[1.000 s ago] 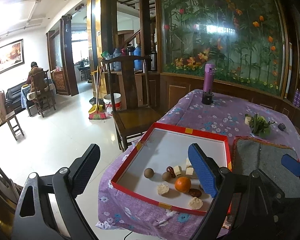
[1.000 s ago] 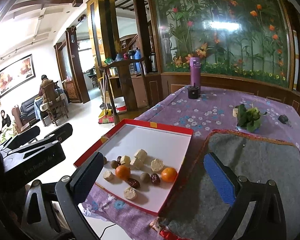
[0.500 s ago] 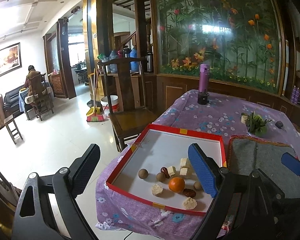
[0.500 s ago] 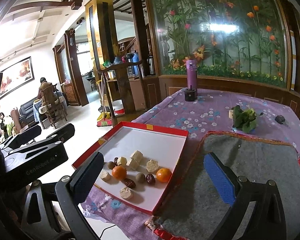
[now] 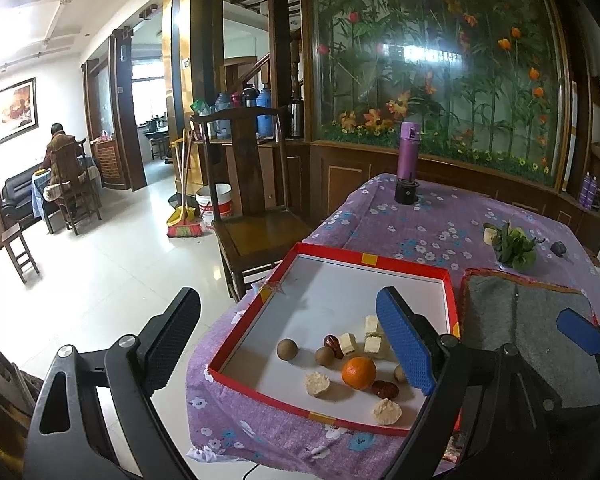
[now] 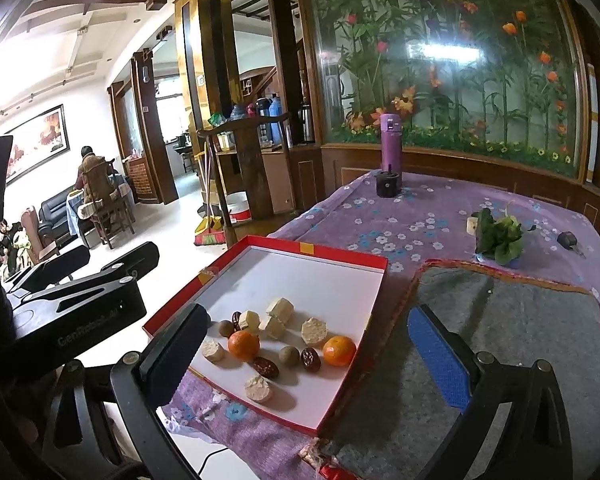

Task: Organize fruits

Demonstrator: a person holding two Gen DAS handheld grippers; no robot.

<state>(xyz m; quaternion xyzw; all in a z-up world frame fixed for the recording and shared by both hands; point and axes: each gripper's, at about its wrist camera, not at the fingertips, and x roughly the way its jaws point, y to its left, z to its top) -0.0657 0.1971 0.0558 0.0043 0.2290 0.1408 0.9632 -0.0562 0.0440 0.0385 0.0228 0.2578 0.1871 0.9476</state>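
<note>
I am holding my left gripper [image 5: 288, 344] spread wide with nothing between its pads, hovering off the near corner of the red-rimmed tray [image 5: 404, 266]. My right gripper [image 6: 312, 356] is gaping too, empty, over the tray's right edge and the grey mat [image 6: 520, 340]. The fruits are sitting clustered in the tray's near end: two oranges [image 6: 243, 345], dark dates [image 6: 265, 366], brown round longans [image 5: 287, 349] and pale chunks [image 6: 280, 310]. Beyond, a purple bottle [image 6: 391, 142] is standing on the flowered tablecloth [image 6: 420, 216].
</note>
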